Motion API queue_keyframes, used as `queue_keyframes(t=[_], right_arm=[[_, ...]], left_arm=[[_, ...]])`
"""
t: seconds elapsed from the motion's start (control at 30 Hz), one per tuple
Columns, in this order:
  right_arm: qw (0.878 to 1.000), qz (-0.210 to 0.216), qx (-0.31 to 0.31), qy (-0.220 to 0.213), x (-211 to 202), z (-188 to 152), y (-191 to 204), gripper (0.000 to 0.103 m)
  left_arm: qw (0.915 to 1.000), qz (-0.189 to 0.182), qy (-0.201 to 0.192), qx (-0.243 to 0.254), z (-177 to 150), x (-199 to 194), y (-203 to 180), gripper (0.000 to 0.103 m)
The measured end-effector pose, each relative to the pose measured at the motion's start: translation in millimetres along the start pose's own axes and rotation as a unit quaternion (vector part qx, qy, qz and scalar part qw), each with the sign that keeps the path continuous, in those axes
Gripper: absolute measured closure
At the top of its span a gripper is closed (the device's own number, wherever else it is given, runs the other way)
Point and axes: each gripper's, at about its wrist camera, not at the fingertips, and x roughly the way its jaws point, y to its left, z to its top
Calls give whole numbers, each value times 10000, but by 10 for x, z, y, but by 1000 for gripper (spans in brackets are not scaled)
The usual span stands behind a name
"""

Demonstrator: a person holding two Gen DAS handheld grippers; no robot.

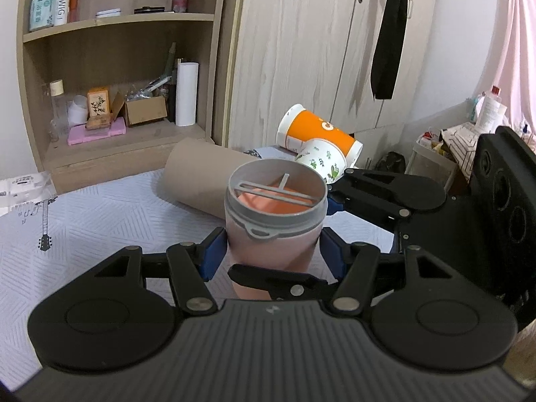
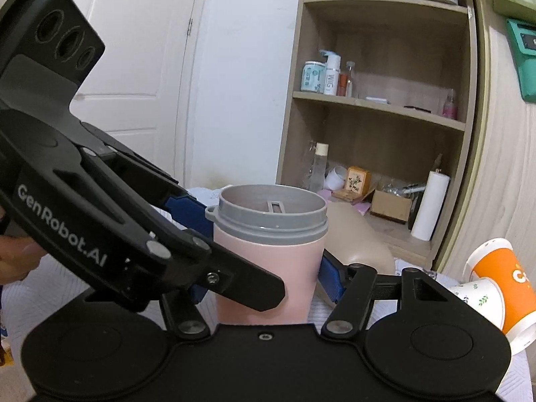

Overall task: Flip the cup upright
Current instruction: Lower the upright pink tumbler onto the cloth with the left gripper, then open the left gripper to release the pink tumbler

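A pink cup (image 1: 268, 251) with a grey rim stands upright, mouth up, on the white patterned cloth (image 1: 83, 221). It also shows in the right wrist view (image 2: 268, 268). My left gripper (image 1: 271, 251) has its blue pads on both sides of the cup body. My right gripper (image 2: 264, 281) also has its blue pads against the cup's sides, crossing the left one. In the left wrist view the right gripper (image 1: 331, 201) comes in from the right.
An orange paper cup (image 1: 321, 130) and a leaf-print paper cup (image 1: 323, 162) lie on their sides behind the pink cup. A brown cardboard tube (image 1: 201, 177) lies at the back. A shelf unit (image 1: 117, 67) and wardrobe stand beyond.
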Motion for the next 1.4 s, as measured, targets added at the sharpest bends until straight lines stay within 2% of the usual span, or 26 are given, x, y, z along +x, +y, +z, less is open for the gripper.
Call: queue_keyframes(t=[0.23,0.33,0.6,0.7,0.8,0.9,1.03,1.2,1.4], right_arm=[[9997,-11,140,212,61,-58,-1,29],[9993,2,211,310,81,-76,-5,34],[9996,-71,-48,267,69,-96,65,34],[9995,-115,-70,272,67,-96,75,34],[9995,-154,-18,261,57,-104,78,33],[9996,-173,33,228,30,-110,74,32],[9997,-158,49,206,-7,-99,65,26],[9994,-217,158,235,-52,-115,31,26],[9981,-335,481,191,-261,-176,17,25]], left_arm=[[9999,110,-9,107,6,32,39,43],[9999,69,-49,95,2,38,57,43],[9999,94,-88,9,-41,15,37,43],[9998,27,-82,-188,-16,20,60,39],[9985,-149,0,-521,-14,27,115,29],[9975,-200,4,-670,-40,5,124,28],[9980,-109,-21,-624,-63,-36,91,23],[9978,91,-52,-658,-78,-131,87,20],[9955,419,-342,-782,-156,-392,27,20]])
